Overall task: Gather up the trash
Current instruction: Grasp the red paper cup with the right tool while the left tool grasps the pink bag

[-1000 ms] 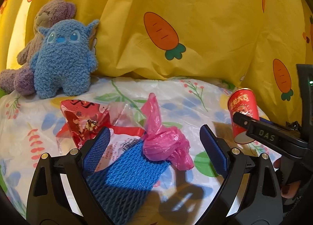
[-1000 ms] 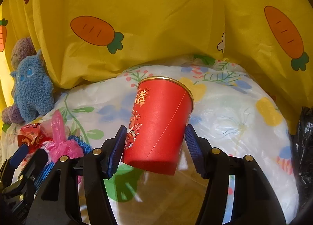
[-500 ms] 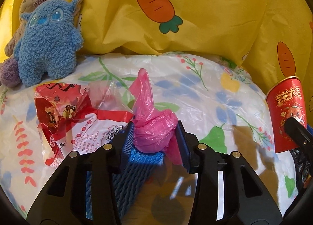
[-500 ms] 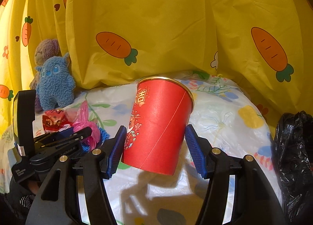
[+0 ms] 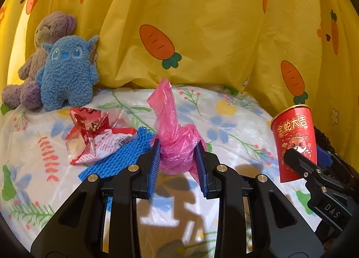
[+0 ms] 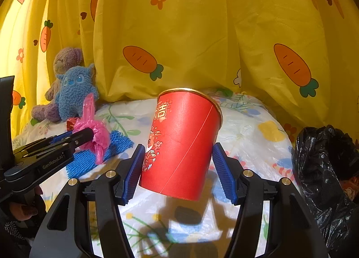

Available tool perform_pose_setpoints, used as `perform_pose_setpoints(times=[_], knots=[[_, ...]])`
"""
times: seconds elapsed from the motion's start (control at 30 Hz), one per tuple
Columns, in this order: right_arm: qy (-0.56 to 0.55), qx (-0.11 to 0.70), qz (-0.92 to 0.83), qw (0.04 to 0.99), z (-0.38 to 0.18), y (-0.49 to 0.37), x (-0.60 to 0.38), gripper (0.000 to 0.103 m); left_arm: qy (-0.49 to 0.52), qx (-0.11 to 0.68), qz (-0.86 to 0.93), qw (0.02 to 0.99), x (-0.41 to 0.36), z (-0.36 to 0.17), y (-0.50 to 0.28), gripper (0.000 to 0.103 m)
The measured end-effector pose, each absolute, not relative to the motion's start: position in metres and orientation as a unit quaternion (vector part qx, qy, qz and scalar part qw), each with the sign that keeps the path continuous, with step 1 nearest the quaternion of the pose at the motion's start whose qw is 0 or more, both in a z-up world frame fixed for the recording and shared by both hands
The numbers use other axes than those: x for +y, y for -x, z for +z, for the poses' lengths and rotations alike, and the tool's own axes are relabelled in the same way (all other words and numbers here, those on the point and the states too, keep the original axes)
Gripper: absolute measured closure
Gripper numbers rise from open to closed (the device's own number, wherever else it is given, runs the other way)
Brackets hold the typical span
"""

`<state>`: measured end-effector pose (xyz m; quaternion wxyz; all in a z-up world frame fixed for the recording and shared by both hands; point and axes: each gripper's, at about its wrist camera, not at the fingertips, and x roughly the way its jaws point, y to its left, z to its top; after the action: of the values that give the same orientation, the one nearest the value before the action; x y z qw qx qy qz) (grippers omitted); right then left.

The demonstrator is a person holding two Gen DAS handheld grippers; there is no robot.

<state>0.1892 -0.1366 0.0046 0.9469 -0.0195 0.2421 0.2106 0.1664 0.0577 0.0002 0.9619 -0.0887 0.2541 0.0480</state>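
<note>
Left wrist view: left tool (image 5: 178, 161) has its blue ribbed pads pressing both sides of a crumpled pink plastic bag (image 5: 176, 143), jaws closing on it, narrow gap; the bag's twisted tail stands up above the pads. Bag sits over the bed with floral white plastic sheet (image 5: 235, 127), just beside a blue mesh foam sleeve (image 5: 119, 159) lying flat, and a torn red-and-white snack wrapper (image 5: 96, 134) left of that, touching the mesh. Fuzzy blue plush monster (image 5: 67, 74) and a purple-brown plush bear (image 5: 44, 40) lean on the yellow carrot-print curtain (image 5: 213, 33) at back left. At right edge the right tool (image 5: 307, 157) grips a red paper cup with gold rim and printed characters (image 5: 294, 136). Right wrist view: right tool (image 6: 178, 168) stands about half open, both pads clamped on the lower sides of the red cup (image 6: 181, 143), cup tilted slightly, lifted clear of the sheet with its shadow under it. Left tool (image 6: 87, 134) comes in from the left with the pink bag (image 6: 94, 127) in its tip, above the blue mesh (image 6: 94, 154). Crinkled black plastic trash bag (image 6: 323, 172) sits at right edge, beside the bed. Plush toys again at back left.
</note>
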Motion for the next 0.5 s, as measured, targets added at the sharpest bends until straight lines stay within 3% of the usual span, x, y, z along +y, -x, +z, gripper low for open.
perform_pose_setpoints(times=[0.5], knots=[[0.019, 0.225, 0.192, 0.955, -0.004, -0.122, -0.172, 0.042, 0.064, 0.235, 0.004, 0.970, -0.001, 0.003, -0.122, 0.074]])
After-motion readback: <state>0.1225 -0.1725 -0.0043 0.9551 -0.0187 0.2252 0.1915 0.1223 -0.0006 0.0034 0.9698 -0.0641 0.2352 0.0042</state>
